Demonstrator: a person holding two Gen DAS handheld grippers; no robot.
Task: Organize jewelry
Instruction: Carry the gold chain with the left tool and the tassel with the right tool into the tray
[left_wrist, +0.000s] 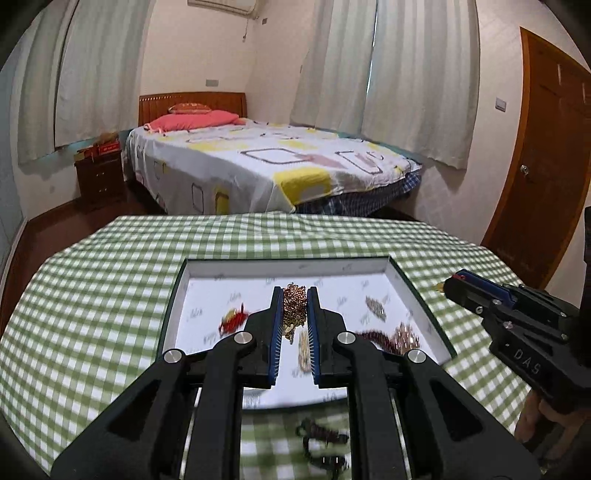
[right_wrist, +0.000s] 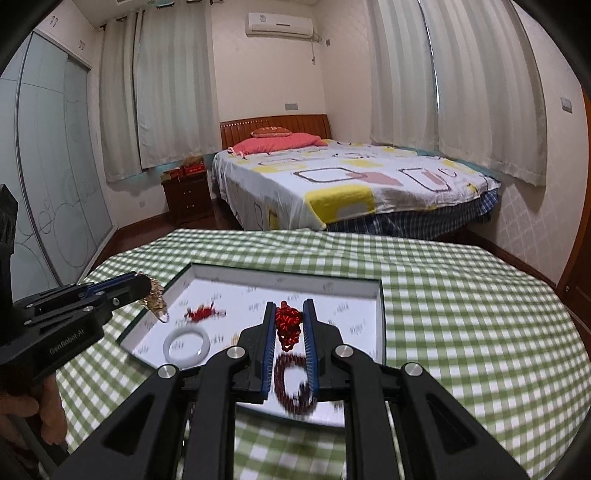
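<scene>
The left hand-held gripper (left_wrist: 295, 306) pinches a gold chain (left_wrist: 294, 306) that hangs lengthwise between its fingers, above the white tray (left_wrist: 207, 266) at lower centre; the right hand-held gripper (right_wrist: 290, 325) likewise pinches red beads (right_wrist: 289, 325) (both directly over the tray).

The table (right_wrist: 461, 314), under a green checked cloth (left_wrist: 92, 314), carries a shallow white tray (right_wrist: 380, 317); dark beads (left_wrist: 321, 439) lie near it.

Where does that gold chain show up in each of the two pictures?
Left wrist view: the gold chain is at centre, pinched in the left claw above the white tray.
Right wrist view: gold chain at far left, dangling from that claw's tip beside the tray's left edge.
Shared landmark: the bed.
</scene>
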